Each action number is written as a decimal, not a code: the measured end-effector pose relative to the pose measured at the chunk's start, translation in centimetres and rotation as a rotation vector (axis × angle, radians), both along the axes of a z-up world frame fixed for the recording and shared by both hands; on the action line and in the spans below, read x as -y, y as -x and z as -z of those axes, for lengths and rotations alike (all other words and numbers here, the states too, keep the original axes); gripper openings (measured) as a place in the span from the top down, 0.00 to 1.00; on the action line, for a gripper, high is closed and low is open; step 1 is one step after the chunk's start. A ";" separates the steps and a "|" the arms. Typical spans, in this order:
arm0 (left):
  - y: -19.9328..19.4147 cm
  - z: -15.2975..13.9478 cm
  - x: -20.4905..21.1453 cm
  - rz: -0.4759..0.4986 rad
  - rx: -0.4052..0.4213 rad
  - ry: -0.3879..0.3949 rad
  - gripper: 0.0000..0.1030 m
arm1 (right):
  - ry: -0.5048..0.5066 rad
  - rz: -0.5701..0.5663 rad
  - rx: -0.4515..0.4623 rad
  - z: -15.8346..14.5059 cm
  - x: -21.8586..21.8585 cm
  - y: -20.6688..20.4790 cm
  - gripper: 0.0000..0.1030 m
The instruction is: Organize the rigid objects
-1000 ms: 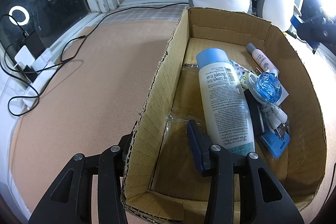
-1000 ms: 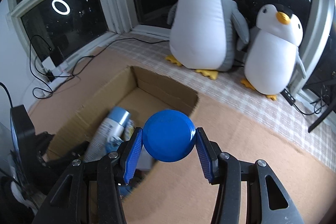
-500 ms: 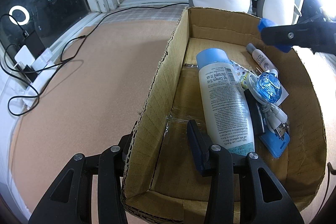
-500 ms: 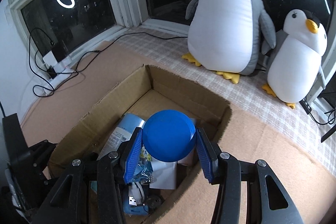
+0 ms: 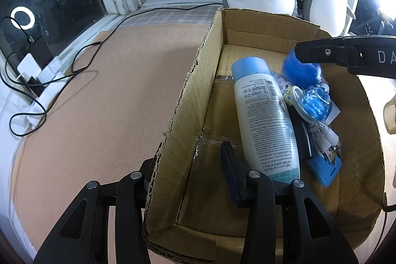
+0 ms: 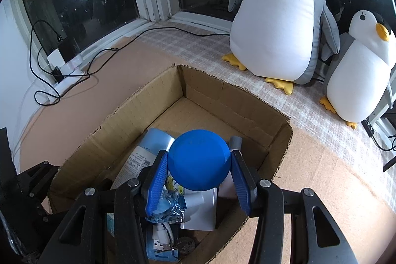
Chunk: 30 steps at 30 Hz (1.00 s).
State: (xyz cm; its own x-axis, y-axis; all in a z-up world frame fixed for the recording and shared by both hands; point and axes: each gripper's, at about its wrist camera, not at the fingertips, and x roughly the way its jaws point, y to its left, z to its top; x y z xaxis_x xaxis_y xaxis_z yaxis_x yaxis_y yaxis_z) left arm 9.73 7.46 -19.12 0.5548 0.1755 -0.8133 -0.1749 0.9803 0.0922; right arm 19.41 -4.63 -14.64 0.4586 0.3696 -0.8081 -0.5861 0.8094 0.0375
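An open cardboard box [image 5: 198,81] stands on the tan mat. Inside lie a white bottle with a light-blue cap [image 5: 264,113], a clear blue plastic piece [image 5: 316,103], a coiled white cable [image 5: 319,130] and a flat blue item [image 5: 326,167]. My left gripper [image 5: 186,155] is shut on the box's left wall, one finger outside and one inside. My right gripper [image 6: 199,157] is shut on a blue ball [image 6: 198,162] and hangs over the box [image 6: 153,100], above the bottle [image 6: 138,162]. The left wrist view shows that ball [image 5: 299,71] blurred at the box's far right.
Two plush penguins, a large one [image 6: 279,24] and a small one [image 6: 361,71], stand behind the box on a checked cloth. Black cables [image 5: 74,71] and a power strip [image 5: 42,81] lie along the window sill at the left. Bare mat stretches left of the box.
My right gripper has carried the blue ball from beside the box to over its inside and a little lower. The left gripper and the box have not moved.
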 end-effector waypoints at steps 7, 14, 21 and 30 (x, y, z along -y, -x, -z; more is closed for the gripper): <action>0.0 0.0 0.0 -0.001 0.000 0.001 0.59 | 0.009 -0.006 0.005 -0.1 -0.1 0.1 0.48; 0.0 0.0 0.0 -0.003 -0.001 0.003 0.59 | 0.000 -0.006 -0.006 -0.3 0.1 0.6 0.48; 0.2 -0.2 0.2 -0.003 -0.009 -0.003 0.60 | -0.021 0.003 0.005 -1.4 1.1 2.2 0.42; 1.3 -3.0 0.4 -0.015 0.050 -0.040 0.60 | -0.056 0.044 0.017 -3.3 3.5 4.4 0.41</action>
